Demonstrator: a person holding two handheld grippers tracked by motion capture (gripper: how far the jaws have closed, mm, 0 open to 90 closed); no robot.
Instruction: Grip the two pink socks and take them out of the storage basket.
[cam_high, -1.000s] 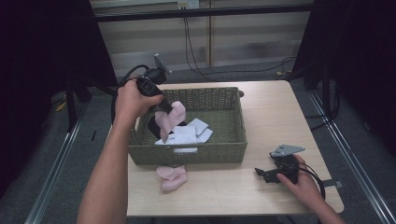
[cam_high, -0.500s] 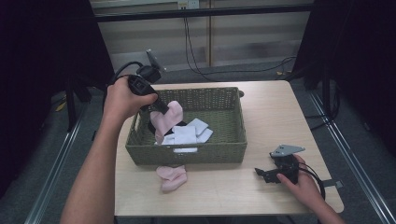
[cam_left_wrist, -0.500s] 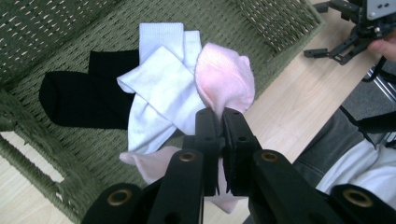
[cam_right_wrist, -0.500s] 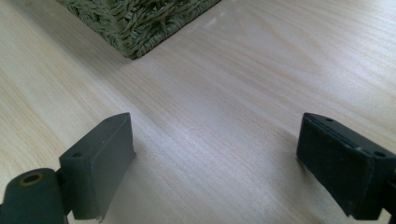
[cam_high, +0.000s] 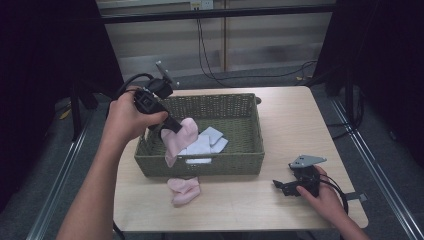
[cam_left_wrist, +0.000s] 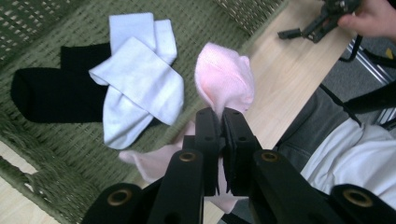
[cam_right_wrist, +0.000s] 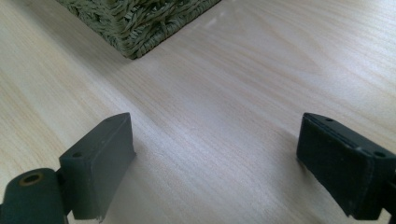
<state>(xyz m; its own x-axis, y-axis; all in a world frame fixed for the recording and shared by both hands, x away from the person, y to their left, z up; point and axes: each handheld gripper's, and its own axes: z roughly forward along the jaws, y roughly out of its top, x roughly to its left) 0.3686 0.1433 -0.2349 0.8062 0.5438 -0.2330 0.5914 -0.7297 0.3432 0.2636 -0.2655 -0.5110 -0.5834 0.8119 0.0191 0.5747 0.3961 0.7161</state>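
Note:
A pink sock (cam_high: 177, 137) (cam_left_wrist: 225, 81) hangs from my left gripper (cam_high: 172, 125) (cam_left_wrist: 221, 119), whose jaws are shut on it above the left part of the green wicker basket (cam_high: 235, 162). In the basket lie white socks (cam_high: 205, 145) (cam_left_wrist: 140, 88) and a black sock (cam_left_wrist: 46, 95). Another pink sock (cam_high: 184, 189) rests on the table in front of the basket. My right gripper (cam_high: 282, 187) (cam_right_wrist: 215, 154) sits low on the table at the front right, jaws wide open with bare wood between them.
The basket's corner (cam_right_wrist: 135, 28) lies ahead of the right gripper. The wooden table (cam_high: 300, 120) has free room to the right of the basket. Black cables (cam_high: 210, 45) hang behind the table; dark frames stand at both sides.
The left gripper has risen and drifted left with the pink sock, which now hangs over the basket's left front. The right hand has stayed in place.

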